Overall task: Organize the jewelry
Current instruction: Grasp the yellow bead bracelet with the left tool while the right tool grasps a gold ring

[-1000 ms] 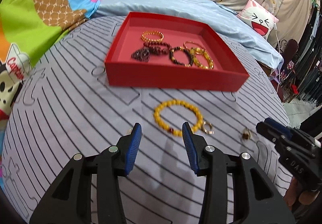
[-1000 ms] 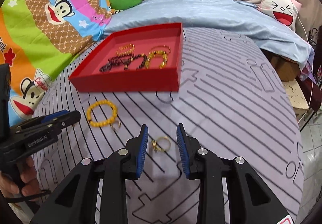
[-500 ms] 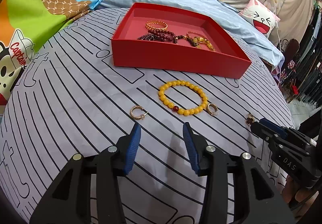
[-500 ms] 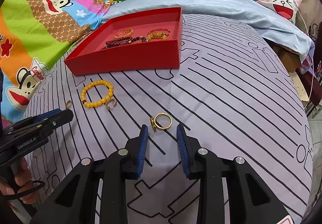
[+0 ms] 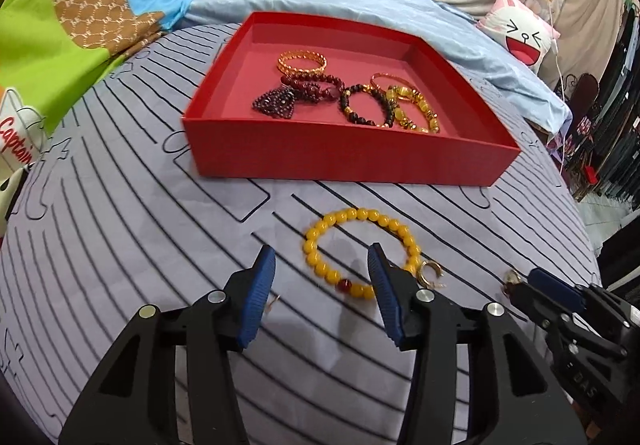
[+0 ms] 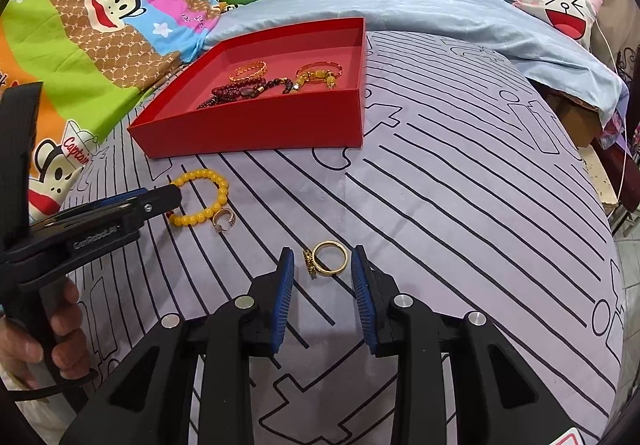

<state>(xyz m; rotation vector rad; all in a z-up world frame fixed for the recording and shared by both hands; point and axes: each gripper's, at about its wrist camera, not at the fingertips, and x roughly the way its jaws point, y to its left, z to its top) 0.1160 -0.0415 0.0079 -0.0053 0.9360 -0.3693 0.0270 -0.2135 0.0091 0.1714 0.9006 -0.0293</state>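
One yellow bead bracelet (image 5: pixel 360 253), one gold ring (image 6: pixel 329 258), loose

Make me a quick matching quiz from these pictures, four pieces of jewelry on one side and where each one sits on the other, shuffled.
1. yellow bead bracelet
2. gold ring
3. gold bangle
4. small hoop earring

A. inside the red tray
B. ahead of the right gripper, between its open jaws
C. touching the bracelet
D. on the cloth before the left gripper

1-D, 2-B, 3-A, 4-C

Left gripper (image 5: pixel 322 273) and right gripper (image 6: pixel 322 265) both angle downward, jaws parted.
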